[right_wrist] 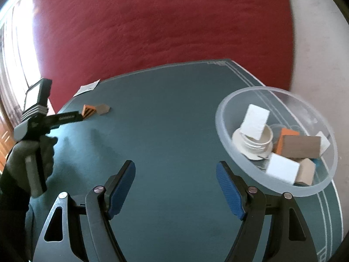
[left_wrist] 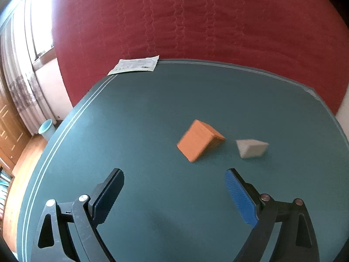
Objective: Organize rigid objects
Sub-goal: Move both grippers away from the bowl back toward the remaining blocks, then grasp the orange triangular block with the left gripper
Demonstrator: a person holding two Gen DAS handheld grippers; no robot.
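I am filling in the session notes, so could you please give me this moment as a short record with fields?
surface: green table
loose pieces: orange wedge and grey wedge, side by side, apart
container: clear bowl at the table's right, holding white, brown and orange blocks and a white lid
other item: paper sheet at the far edge
left gripper: open, empty, facing the two wedges
right gripper: open, empty, beside the bowl
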